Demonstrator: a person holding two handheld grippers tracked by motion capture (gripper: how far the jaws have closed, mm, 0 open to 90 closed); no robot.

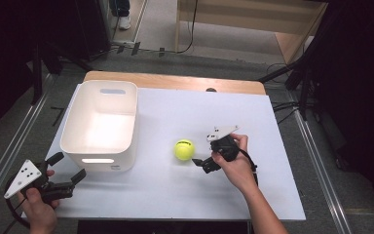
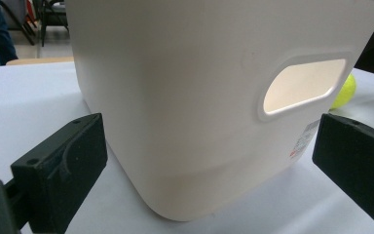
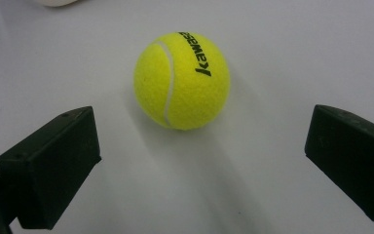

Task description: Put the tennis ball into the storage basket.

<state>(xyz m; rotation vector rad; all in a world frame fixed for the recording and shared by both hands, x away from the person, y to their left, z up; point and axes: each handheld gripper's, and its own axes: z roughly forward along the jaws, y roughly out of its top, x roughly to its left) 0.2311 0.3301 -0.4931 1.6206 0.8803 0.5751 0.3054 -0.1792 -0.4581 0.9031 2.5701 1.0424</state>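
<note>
Left gripper [image 1: 73,176] jaws spread wide, right gripper [image 1: 200,161] seemingly likewise, both hand-held

We read one clear text: black slanted lettering on the yellow tennis ball [image 3: 181,80], showing "kawas" before it curves out of sight over the top, right gripper view. From the high view the ball carries a dark mark, too small for us to read. The white bin [image 2: 199,97] has a small sticker [image 2: 306,139] at its lower corner with red and grey print; we can't make it out.
</note>
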